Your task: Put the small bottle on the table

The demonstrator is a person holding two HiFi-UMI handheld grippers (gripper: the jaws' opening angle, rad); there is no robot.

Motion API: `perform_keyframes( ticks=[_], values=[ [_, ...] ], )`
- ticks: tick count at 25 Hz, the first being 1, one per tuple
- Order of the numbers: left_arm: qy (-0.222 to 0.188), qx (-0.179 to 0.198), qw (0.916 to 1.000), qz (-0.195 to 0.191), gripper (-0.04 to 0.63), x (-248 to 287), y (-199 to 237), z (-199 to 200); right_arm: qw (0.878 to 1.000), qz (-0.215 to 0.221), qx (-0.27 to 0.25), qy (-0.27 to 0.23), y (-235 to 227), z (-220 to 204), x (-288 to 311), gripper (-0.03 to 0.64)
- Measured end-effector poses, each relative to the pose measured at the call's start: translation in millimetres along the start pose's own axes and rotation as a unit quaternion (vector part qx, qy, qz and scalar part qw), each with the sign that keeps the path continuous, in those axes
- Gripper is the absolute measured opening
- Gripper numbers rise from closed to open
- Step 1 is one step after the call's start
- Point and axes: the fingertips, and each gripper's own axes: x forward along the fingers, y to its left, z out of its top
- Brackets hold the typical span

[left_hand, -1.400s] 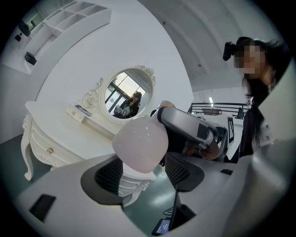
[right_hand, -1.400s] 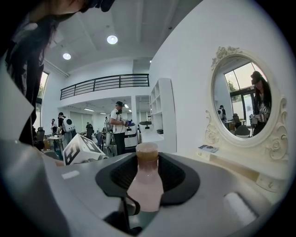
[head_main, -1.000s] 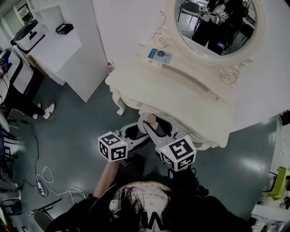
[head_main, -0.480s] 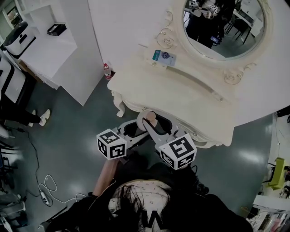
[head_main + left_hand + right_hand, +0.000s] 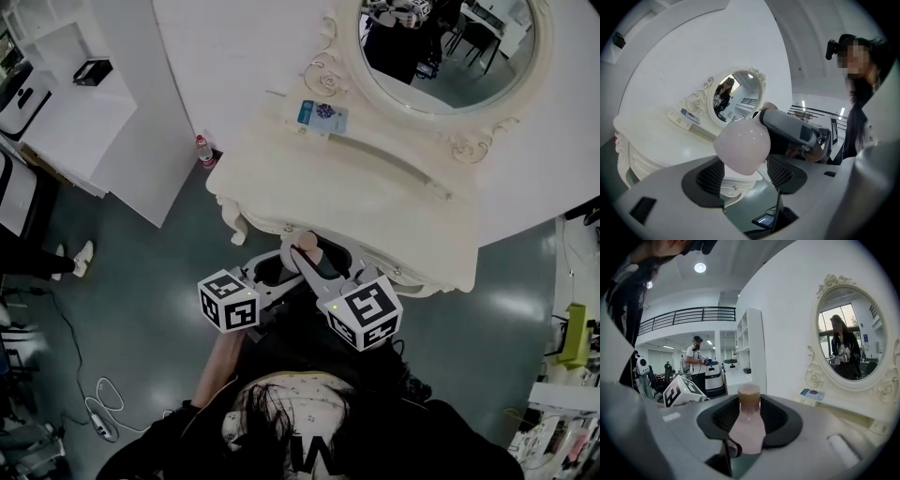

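Observation:
The small bottle (image 5: 305, 246), pale pink with a brown cap, hangs in the air just in front of the cream dressing table (image 5: 375, 202). My right gripper (image 5: 310, 256) is shut on it, and in the right gripper view the bottle (image 5: 749, 423) stands between the dark pads with its cap pointing away. My left gripper (image 5: 271, 272) is close beside it on the left, open. In the left gripper view the bottle's rounded pink body (image 5: 742, 145) sits just above the spread pads, with the right gripper (image 5: 792, 129) behind it.
An oval mirror (image 5: 441, 47) stands at the back of the table, with a small blue-printed card (image 5: 323, 114) on the ledge left of it. A red-capped bottle (image 5: 202, 150) stands on the floor by a white cabinet (image 5: 84, 112). Cables (image 5: 103, 412) lie on the floor at left.
The head view has shifted a little. Both grippers and the bottle stay at nearly the same spot by the table's front edge, with the right gripper still shut on the bottle.

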Motion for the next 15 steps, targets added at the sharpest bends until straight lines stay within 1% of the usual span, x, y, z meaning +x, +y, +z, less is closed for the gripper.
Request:
perform_keyframes(
  ticks=[5,8,11,15],
  values=[
    [-0.002,-0.006,0.9999,0.013,0.265,5.4,18.6,8.1,1.0,0.013,0.004,0.004,-12.5,-0.9,17.9,0.148],
    [-0.008,-0.009,0.9996,0.024,0.265,6.9,32.9,19.3,1.0,0.024,0.006,0.003,-20.5,3.2,33.7,0.147],
    [-0.011,-0.003,0.9993,0.036,0.265,7.0,48.2,31.9,0.999,0.036,0.001,0.004,-26.4,8.6,50.2,0.147],
    [-0.016,-0.01,0.999,0.041,0.265,17.6,65.3,44.8,0.999,0.047,-0.001,0.013,-43.2,12.6,67.4,0.149]
  ],
)
